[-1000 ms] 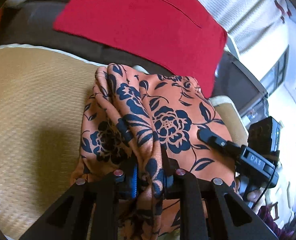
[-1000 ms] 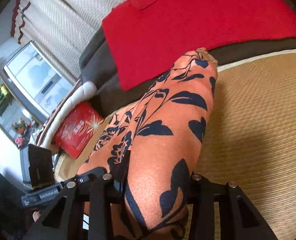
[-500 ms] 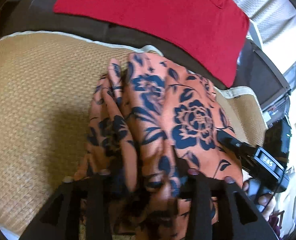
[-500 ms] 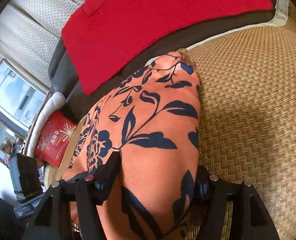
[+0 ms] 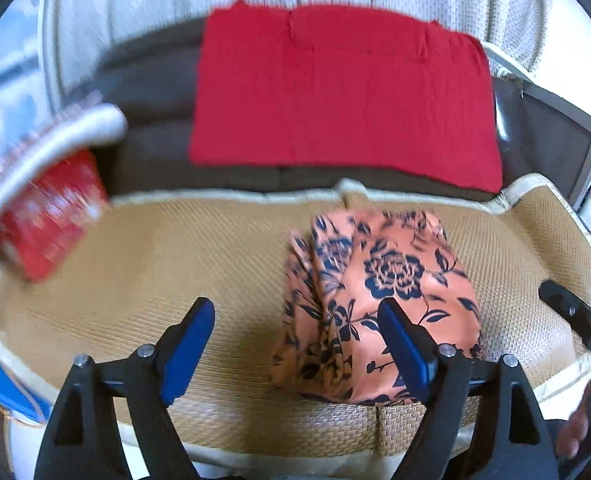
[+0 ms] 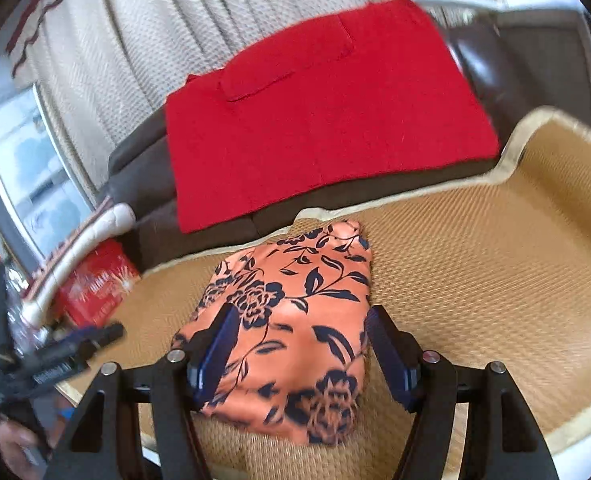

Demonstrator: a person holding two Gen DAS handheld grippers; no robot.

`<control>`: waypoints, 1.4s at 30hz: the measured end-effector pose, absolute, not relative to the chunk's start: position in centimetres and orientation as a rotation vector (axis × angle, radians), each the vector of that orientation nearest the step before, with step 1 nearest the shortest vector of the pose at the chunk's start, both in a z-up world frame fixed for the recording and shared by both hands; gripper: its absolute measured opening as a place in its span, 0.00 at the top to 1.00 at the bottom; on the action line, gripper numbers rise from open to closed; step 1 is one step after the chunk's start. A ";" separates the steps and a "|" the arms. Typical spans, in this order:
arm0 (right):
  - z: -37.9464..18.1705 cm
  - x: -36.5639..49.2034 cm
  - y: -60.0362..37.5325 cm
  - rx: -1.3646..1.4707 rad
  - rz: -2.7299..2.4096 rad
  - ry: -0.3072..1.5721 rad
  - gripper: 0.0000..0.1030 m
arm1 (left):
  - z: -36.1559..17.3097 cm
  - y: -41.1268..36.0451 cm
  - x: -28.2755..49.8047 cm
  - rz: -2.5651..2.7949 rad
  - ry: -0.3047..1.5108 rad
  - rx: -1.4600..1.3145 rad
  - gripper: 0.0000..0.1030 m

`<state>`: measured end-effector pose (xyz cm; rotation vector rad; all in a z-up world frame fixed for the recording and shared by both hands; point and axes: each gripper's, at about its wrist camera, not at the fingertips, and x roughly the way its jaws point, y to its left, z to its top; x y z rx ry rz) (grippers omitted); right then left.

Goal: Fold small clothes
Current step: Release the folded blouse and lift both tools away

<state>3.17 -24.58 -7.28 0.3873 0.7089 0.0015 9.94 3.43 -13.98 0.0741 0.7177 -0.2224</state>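
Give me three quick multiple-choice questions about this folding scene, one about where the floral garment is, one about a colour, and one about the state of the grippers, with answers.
1. Where does the orange floral garment lie?
A. on the woven mat
B. on the red cloth
C. on the floor

2. What colour are the flowers printed on it?
A. white
B. dark blue
C. green

3. How do the left gripper and right gripper stand?
A. both shut on the garment
B. one shut, one open
C. both open

Answers:
1 A, the mat's weave shows all around the garment.
2 B, dark blue roses and leaves on orange.
3 C, both pairs of fingers are spread wide, gripping nothing.
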 end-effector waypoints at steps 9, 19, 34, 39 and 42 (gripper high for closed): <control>1.3 -4.0 -21.3 0.323 0.012 0.692 0.31 | -5.6 2.3 2.7 -0.140 0.522 -0.022 0.02; 6.7 -8.7 -18.2 0.275 0.033 0.653 0.31 | -0.3 2.6 -3.0 -0.076 0.416 0.006 0.00; 11.5 -11.8 -17.9 0.230 0.016 0.555 0.31 | 3.9 1.9 -7.6 -0.096 0.332 0.083 0.00; 12.2 -12.1 -17.9 0.224 0.009 0.545 0.31 | 4.7 1.9 -8.4 -0.107 0.317 0.100 0.00; 12.6 -12.5 -17.4 0.218 0.018 0.543 0.31 | 5.1 2.4 -8.9 -0.107 0.306 0.083 0.00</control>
